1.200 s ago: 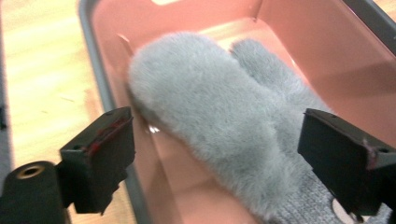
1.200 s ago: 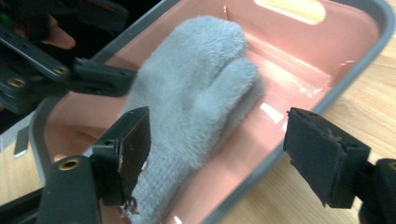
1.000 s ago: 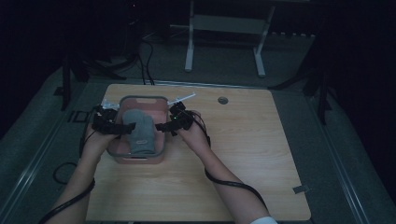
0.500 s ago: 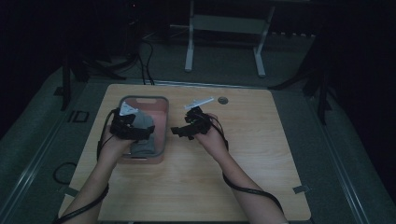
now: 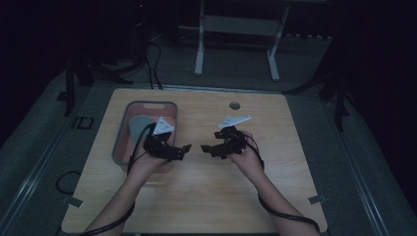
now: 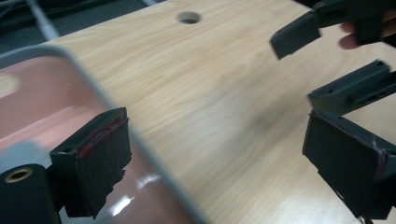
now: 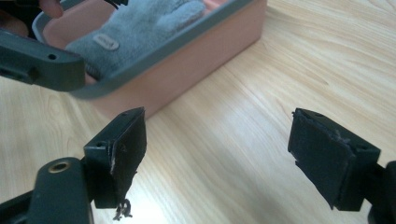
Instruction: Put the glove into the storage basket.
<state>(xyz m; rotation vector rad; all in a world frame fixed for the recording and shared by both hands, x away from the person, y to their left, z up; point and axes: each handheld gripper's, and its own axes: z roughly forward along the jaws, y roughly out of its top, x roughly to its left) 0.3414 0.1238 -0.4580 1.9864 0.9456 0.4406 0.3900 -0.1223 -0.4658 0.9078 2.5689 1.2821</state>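
Observation:
A pink bin with a grey rim [image 5: 121,132] stands at the table's left. A grey knitted glove [image 5: 137,127] lies inside it, its fingers and a small label plain in the right gripper view [image 7: 140,28]. My left gripper [image 5: 183,150] is just right of the bin, above the wood, open with nothing between its pads [image 6: 219,163]. The bin's rim [image 6: 116,107] runs close by its left jaw. My right gripper [image 5: 206,148] faces it across a small gap, also open and empty [image 7: 224,156]. The bin's wall [image 7: 187,60] lies ahead of the right gripper.
The wooden table [image 5: 275,196] has a round cable hole [image 5: 234,105] near its far edge. A white frame stand [image 5: 236,29] and cables lie on the dark floor beyond. The right gripper's jaws [image 6: 327,56] appear at the upper right of the left gripper view.
Both hands have moved right and toward the person, away from over the bin. The glove stays in the bin. Both pairs of jaws stand as wide as before.

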